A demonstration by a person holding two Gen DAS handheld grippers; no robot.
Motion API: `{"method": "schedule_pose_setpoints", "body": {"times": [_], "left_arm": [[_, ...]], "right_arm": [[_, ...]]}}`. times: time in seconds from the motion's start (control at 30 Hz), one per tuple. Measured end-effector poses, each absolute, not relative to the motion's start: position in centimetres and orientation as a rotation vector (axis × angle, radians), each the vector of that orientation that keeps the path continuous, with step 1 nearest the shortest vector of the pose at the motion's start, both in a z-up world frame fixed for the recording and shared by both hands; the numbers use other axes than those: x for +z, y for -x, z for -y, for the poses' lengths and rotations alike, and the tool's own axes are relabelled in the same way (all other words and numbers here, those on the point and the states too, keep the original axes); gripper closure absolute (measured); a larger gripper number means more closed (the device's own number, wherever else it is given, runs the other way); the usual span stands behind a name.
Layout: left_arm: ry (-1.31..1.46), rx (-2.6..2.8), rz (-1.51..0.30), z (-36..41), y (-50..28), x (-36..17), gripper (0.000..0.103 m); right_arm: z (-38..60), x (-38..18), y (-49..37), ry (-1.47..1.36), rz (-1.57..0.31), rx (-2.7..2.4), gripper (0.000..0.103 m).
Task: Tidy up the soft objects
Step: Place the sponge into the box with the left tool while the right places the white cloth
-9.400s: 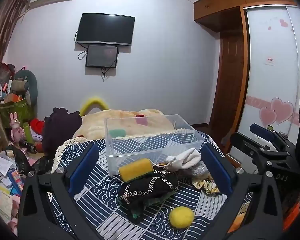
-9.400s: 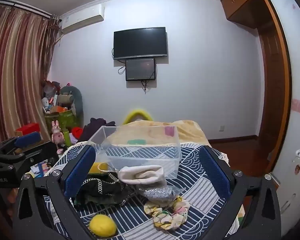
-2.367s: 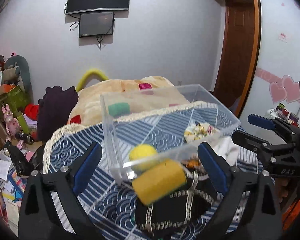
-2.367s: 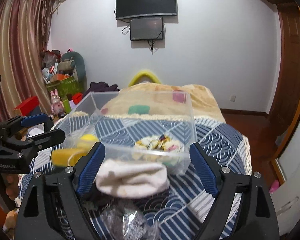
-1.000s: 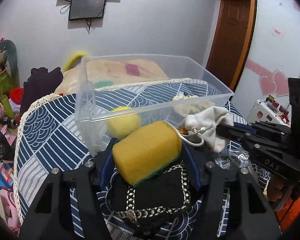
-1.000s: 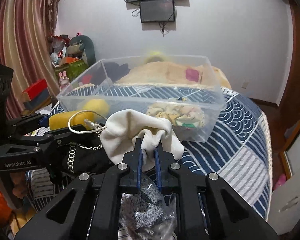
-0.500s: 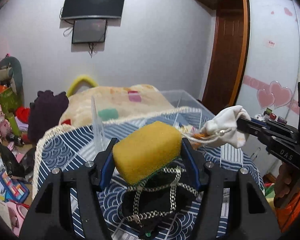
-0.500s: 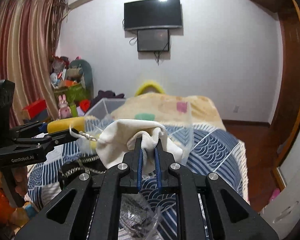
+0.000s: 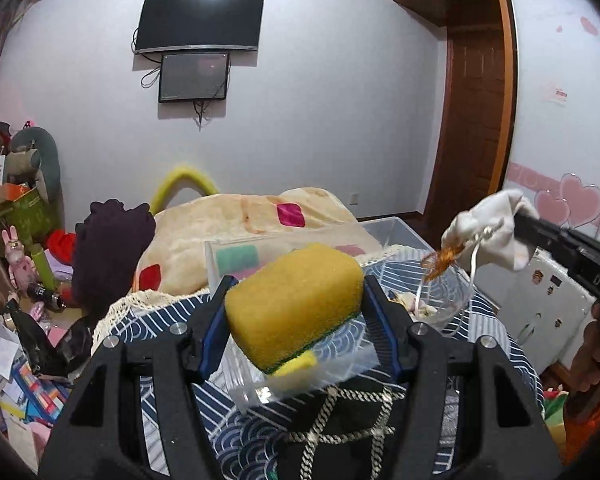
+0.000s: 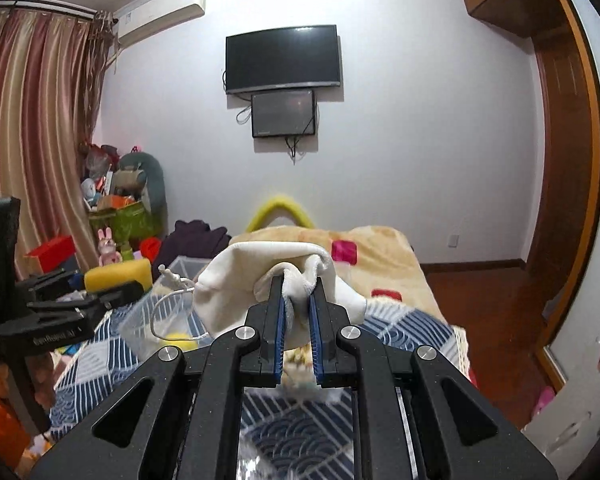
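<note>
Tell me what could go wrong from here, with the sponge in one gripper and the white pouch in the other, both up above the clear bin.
1. The white pouch hangs from a pinched fold in the right gripper; it could slip out.
2. Its drawstring dangles by the clear bin wall and could snag.
3. The sponge, squeezed in the left gripper, may spring out on release and miss the bin.

My sponge (image 9: 294, 298) and pouch (image 10: 268, 286) hang above the clear bin (image 9: 396, 236), whose open top lies unobstructed; its near wall and a black bag (image 9: 340, 436) crowd below.
</note>
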State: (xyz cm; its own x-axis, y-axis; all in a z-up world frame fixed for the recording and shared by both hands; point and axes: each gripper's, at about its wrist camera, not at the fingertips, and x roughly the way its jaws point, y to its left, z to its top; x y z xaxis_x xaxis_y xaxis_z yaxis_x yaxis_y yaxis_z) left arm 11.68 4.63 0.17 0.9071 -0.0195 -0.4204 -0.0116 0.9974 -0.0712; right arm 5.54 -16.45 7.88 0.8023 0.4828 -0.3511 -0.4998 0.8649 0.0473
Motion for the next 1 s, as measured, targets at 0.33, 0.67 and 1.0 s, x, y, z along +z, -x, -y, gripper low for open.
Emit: {"method": "schedule_pose_setpoints", "body": {"times": [0.33,0.67,1.0], "left_arm": [[0.061,-0.017,-0.531,-4.9,-15.9,-1.5,0.042],[0.086,-0.027,-0.639,-4.9,-19.1,-3.9,0.042],[0.061,-0.038,-0.645,-4.0,-18.1,-3.1,0.025]], "right_arm": [[13.3,5.9,-8.5,0.101,-0.433,0.536,0.093],[12.4,2.3,-11.3,0.148,-0.593,0.531,0.093],[12.4,1.8,-10.2,0.206,-0.618,0.55,0.088]]}}
